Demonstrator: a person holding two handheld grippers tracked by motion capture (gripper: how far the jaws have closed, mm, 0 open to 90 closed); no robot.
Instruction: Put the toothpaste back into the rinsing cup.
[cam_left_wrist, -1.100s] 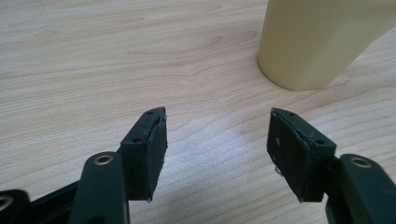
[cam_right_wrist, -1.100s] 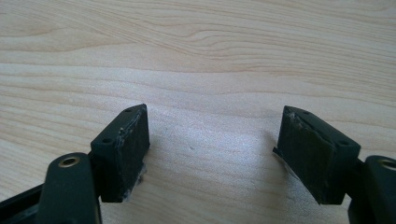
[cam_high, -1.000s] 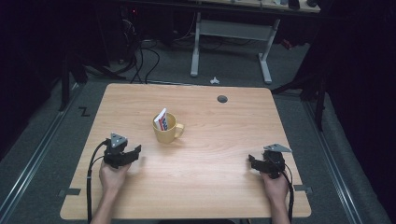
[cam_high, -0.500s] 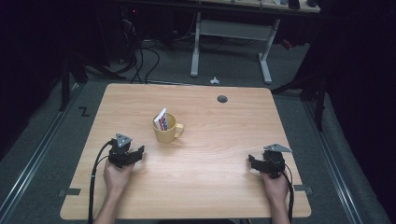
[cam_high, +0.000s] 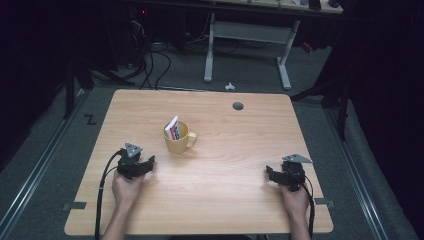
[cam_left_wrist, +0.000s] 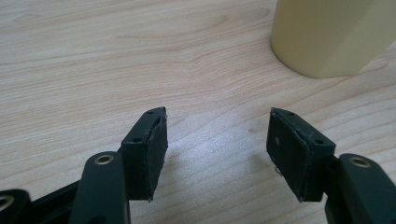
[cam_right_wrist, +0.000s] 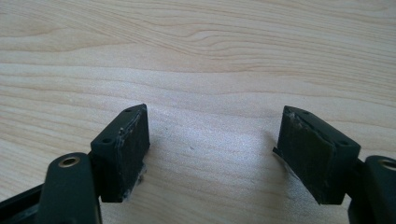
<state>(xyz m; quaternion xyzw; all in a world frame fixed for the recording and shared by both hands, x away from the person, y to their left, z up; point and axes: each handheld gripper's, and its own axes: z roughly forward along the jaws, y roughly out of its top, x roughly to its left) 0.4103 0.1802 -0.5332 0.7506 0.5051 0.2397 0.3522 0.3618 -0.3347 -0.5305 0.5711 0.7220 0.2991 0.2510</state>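
A yellow mug (cam_high: 178, 138) stands upright near the middle of the wooden table (cam_high: 240, 130), its handle to the right, with a small white, red and blue packet (cam_high: 173, 128) sticking out of it. My left gripper (cam_high: 148, 162) rests on the table just left of and below the mug, open, with bare wood between its pads. Seen from the left gripper view, that gripper (cam_left_wrist: 217, 140) points at the table with the mug's wall (cam_left_wrist: 327, 37) at upper right. Near the table's right front my right gripper (cam_high: 270, 173) is open, and the right gripper view shows it (cam_right_wrist: 215, 144) over bare wood.
A round cable hole (cam_high: 238, 106) sits at the table's far side. Behind the table is a white desk frame (cam_high: 247, 45) and tangled cables (cam_high: 150, 60) on a dark floor. A cable (cam_high: 102, 192) trails from the left gripper off the front edge.
The left hand and gripper have shifted slightly toward the front edge of the table. The right gripper has stayed in place. The mug has not moved.
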